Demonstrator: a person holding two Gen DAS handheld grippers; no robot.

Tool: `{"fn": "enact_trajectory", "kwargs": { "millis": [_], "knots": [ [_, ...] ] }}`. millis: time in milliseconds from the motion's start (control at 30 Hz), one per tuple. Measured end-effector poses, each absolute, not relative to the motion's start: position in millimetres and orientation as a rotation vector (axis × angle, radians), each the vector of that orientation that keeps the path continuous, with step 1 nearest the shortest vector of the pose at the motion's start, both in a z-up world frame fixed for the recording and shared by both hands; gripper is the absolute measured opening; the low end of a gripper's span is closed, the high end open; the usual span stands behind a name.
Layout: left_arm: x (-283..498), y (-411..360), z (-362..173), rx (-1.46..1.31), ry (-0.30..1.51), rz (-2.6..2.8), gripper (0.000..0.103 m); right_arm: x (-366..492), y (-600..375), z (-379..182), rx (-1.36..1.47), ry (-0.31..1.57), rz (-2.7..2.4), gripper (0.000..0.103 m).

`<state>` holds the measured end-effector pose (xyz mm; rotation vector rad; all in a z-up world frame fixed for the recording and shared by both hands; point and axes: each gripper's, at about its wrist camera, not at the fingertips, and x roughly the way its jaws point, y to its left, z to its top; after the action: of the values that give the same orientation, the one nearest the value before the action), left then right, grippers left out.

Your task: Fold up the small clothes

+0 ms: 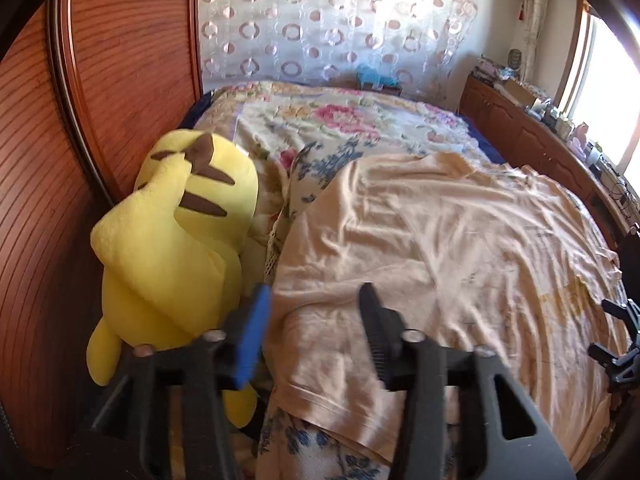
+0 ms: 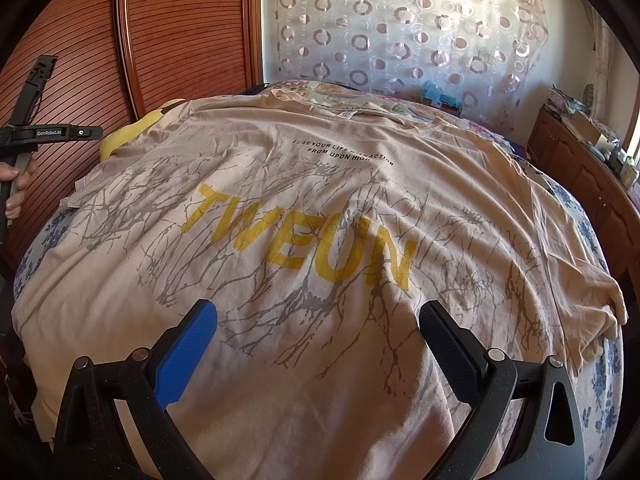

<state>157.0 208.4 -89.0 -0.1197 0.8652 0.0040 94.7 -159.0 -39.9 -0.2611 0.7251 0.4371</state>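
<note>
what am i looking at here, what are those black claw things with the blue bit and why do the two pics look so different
Those claws are two handheld grippers, one in each of a person's hands; no robot arm. Each carries a wide-angle camera looking along its fingers, hence the bulging pictures. One picture is from the left gripper, the other from the right gripper. Both look down at a bed with a peach T-shirt spread flat, print up. A yellow plush toy sits by the shirt's left side. Both grippers stand open above the shirt; neither holds anything.
</note>
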Motion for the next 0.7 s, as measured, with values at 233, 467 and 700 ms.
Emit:
{"fn": "enact_trajectory", "kwargs": {
  "millis": [233, 467, 700],
  "knots": [
    [181.8, 216.9, -121.0, -0.135, 0.944, 0.002, 0.046, 96.4, -160.5, -38.6, -0.260, 0.728, 0.440, 0.101],
    [182.7, 201.1, -115.9, -0.074, 0.946, -0.040, 0.008, 95.5, -159.6, -40.0, -0.273, 0.729, 0.438, 0.101],
    [168.3, 183.9, -83.8, 0.028, 0.851, 0.007, 0.007, 95.2, -160.1, -38.8, -0.270, 0.731, 0.440, 0.101]
  ]
}}
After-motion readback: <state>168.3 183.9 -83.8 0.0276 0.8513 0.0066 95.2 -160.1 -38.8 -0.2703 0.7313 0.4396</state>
